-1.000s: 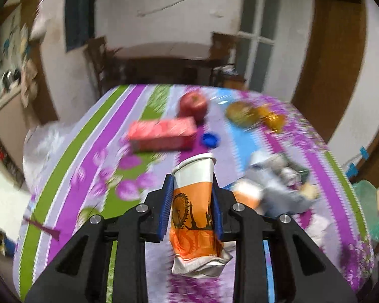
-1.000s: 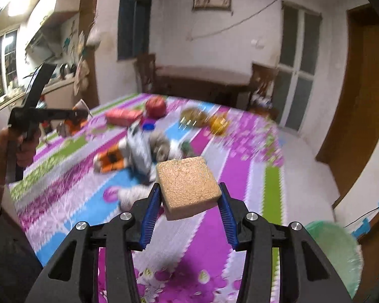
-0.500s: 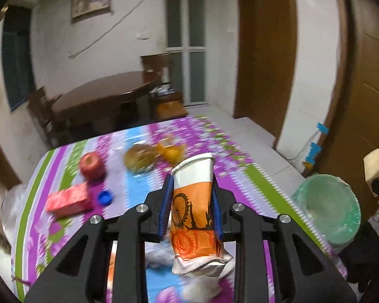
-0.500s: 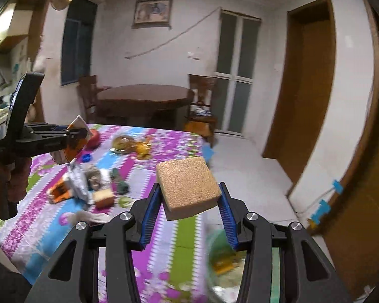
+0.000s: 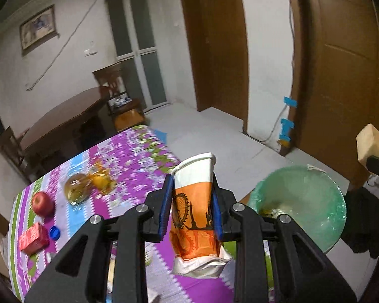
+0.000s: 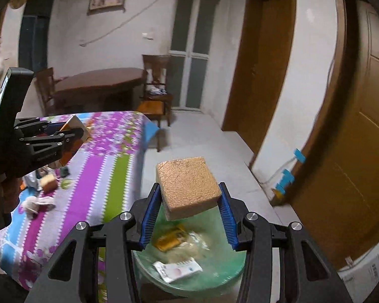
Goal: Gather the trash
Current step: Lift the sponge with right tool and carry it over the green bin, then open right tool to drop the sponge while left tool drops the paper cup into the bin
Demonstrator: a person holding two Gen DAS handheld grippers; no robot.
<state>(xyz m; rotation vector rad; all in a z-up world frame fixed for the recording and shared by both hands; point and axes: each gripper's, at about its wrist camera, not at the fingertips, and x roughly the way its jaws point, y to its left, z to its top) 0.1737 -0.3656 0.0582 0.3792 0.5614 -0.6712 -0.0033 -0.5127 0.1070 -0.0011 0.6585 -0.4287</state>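
A table under a purple, green and blue striped floral cloth (image 6: pixel 93 176) bears a red apple (image 5: pixel 43 203) and a red carton (image 5: pixel 34 238). Beside it stands a round bin lined with a pale green bag (image 5: pixel 323 202), holding what look like wrappers. The left gripper (image 5: pixel 192 202) pinches a crushed orange-and-white paper cup (image 5: pixel 193 202). The right gripper (image 6: pixel 188 204) clamps a tan sponge block (image 6: pixel 187 184) above the bin.

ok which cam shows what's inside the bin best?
Right wrist: it looks down into the green bin, showing a yellow wrapper and a white packet, though the sponge covers part. Left wrist sees mostly the rim and inner wall, contents barely visible.
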